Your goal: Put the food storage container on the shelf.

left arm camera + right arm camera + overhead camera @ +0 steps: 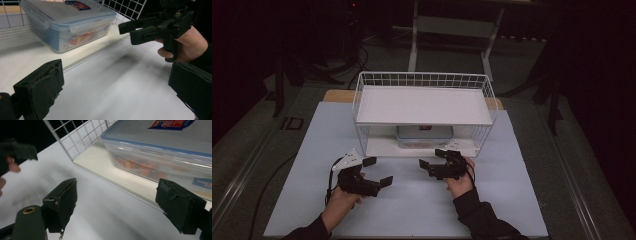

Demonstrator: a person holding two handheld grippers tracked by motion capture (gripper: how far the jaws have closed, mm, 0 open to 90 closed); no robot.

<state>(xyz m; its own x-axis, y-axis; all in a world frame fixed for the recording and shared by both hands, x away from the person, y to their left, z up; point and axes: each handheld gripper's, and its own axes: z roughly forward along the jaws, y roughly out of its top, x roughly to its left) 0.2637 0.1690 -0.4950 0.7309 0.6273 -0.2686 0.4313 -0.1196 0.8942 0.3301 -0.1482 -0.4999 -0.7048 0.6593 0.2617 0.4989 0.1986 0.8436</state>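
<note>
Clear plastic food container [424,135] with the blue-rimmed snap lid is the thing both tools point at, so that's my pick for what matters here. It sits on the lower shelf of a white wire rack [424,107], tucked under the rack's flat white top shelf, at about 12 o'clock on the pale surface [412,205] in the high view. You can see something orange and red through its wall, and there's a red and blue label on the lid, too blurry to read.

Left hand-held gripper [377,172] is at roughly 8 o'clock from the container, out on the bare surface, well apart from the rack. Its jaws are spread wide and released, nothing between them. Its grey three-cornered plate is on top, and a cable trails off toward the surface's left edge.

Right hand-held gripper [433,158] is closer in, just in front of the rack's lower shelf edge at about 6 o'clock from the container. Jaws are also spread, not clenched on anything. From its own camera the container [160,152] lies just beyond the jaws, not touching either one.

From the left gripper view, the container [67,22] is up at 11 o'clock and the right hand-held gripper [126,33] is at 2 o'clock, held in the person's hand [187,46].
</note>
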